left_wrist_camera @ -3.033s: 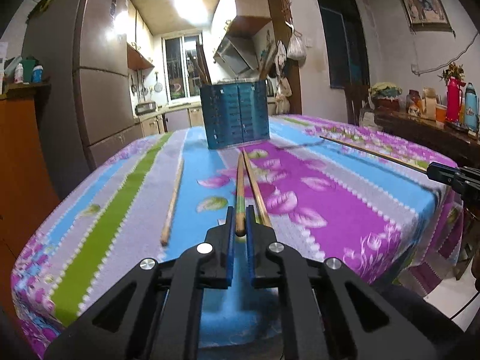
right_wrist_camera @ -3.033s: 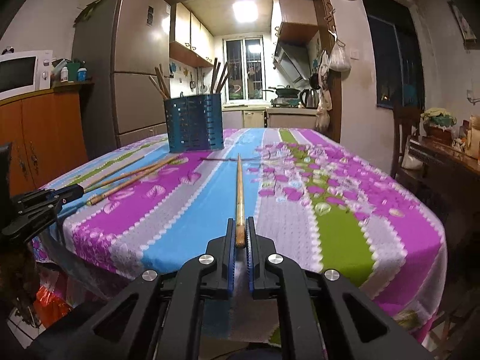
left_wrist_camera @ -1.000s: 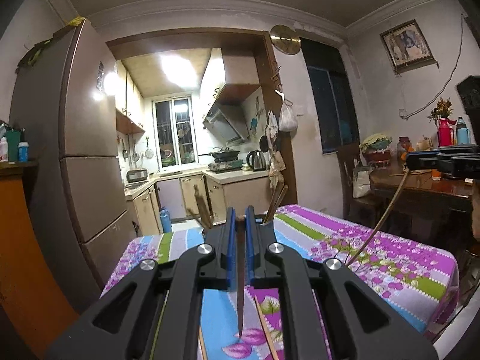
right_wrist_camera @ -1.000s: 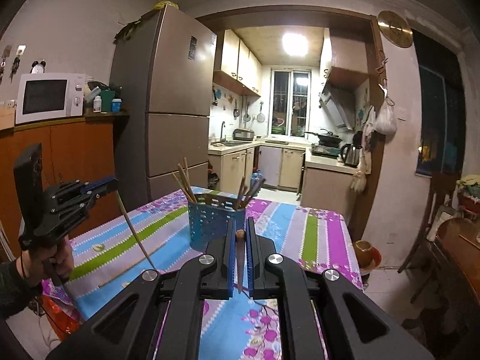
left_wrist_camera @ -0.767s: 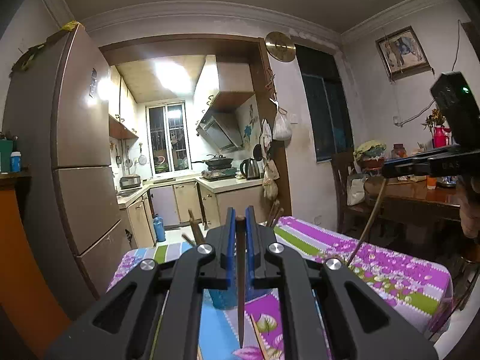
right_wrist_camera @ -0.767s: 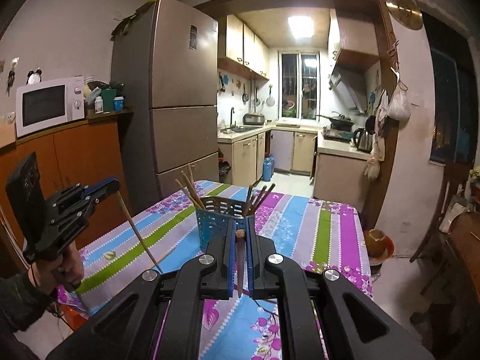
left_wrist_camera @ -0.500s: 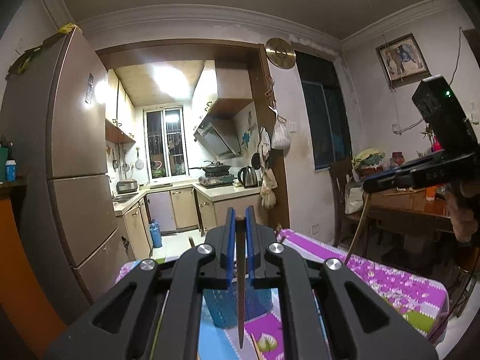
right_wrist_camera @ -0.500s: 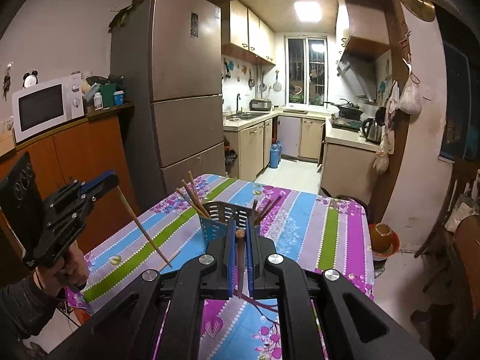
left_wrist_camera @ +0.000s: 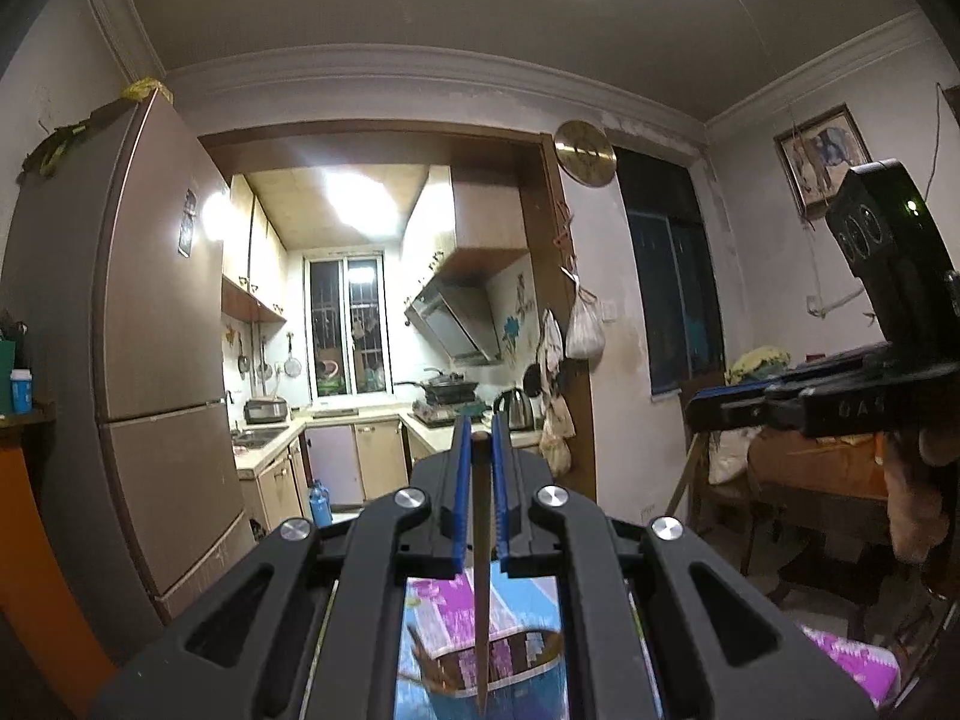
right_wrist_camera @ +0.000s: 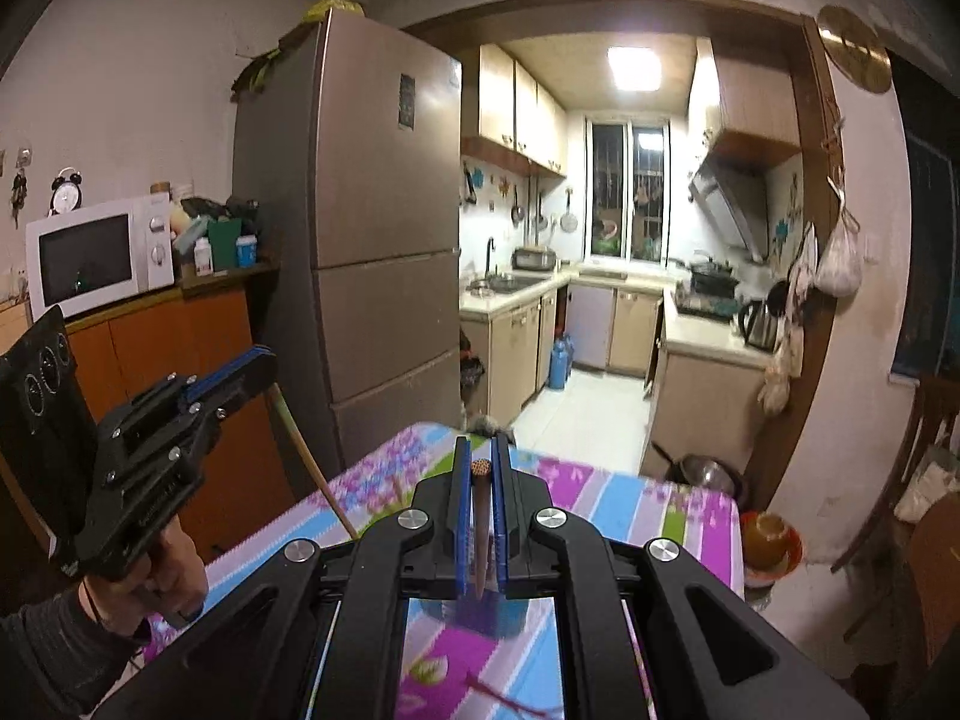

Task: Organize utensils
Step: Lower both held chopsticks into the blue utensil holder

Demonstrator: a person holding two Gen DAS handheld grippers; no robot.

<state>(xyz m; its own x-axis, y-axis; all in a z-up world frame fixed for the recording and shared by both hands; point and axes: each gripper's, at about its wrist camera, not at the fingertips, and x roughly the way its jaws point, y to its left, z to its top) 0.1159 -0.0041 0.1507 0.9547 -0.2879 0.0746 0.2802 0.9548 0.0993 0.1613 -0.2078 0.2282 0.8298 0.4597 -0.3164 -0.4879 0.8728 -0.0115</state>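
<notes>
Left gripper (left_wrist_camera: pixel 478 450): jaws clamped on left chopstick (left_wrist_camera: pixel 481 588), lower centre of the left wrist view; seen also at left edge of the right wrist view (right_wrist_camera: pixel 264 369), held by a hand (right_wrist_camera: pixel 162 570) in a dark sleeve.
Left chopstick: hangs tip-down from between the blue pads, point over the holder mouth at bottom centre; in the right wrist view it slants down and to the right from the jaws.
Right gripper (right_wrist_camera: pixel 480 468): jaws shut tight on right chopstick (right_wrist_camera: pixel 480 522), lower centre of the right wrist view; seen also at right edge of the left wrist view (left_wrist_camera: pixel 696 414).
Right chopstick: patterned butt end up between the pads, shaft runs down behind the gripper body; in the left wrist view it slants down-left below the jaws.
Utensil holder (left_wrist_camera: pixel 498 669): blue, bottom centre of the left wrist view, blurred, a few sticks inside; in the right wrist view only a blue patch shows under the fingers.
Table (right_wrist_camera: pixel 606 504): striped floral cloth, lower half of the right wrist view, under both grippers.
Contact: cannot tell if either tip touches the holder.
Background: fridge (right_wrist_camera: pixel 372 228) upper left, microwave (right_wrist_camera: pixel 96 255) far left, kitchen centre.
</notes>
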